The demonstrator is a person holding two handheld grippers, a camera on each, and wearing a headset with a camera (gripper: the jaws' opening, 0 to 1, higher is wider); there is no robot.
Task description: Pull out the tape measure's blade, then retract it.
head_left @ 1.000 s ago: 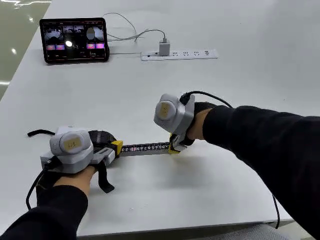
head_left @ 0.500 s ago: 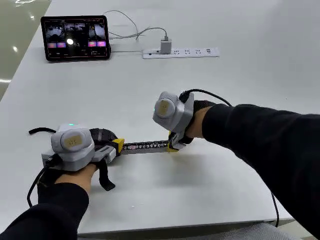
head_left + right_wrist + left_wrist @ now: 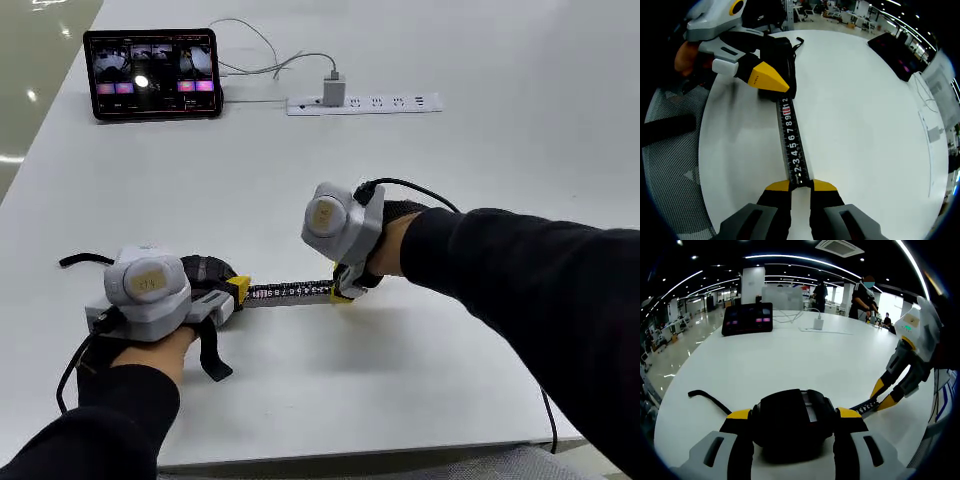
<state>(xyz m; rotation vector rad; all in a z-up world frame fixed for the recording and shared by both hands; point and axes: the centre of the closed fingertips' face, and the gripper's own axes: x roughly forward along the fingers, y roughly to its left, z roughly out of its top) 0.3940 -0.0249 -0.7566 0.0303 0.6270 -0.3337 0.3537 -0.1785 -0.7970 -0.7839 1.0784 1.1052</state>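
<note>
- Pinching the free end of the blade (image 3: 791,145), the right gripper (image 3: 801,186) has its yellow-tipped jaws clenched just below the lowest numbers.
- Opposite it, the left gripper (image 3: 794,413) is clamped on the black tape measure case (image 3: 776,57), one jaw on each flank. The case rests on the white table (image 3: 400,380) at the person's left.
- Only a short stretch of blade is out, lying flat with its numbered face up. Its long axis runs straight from the case mouth to the right jaws, left to right in the head view, tip toward the person's right.
- Risk: the thin steel could slip from the right jaws, and the spring would probably whip it back into the case.
- Risk: pulling off that line could kink the blade or twist the case in its grip.
- The loose strap (image 3: 210,355) beside the case might snag.
</note>
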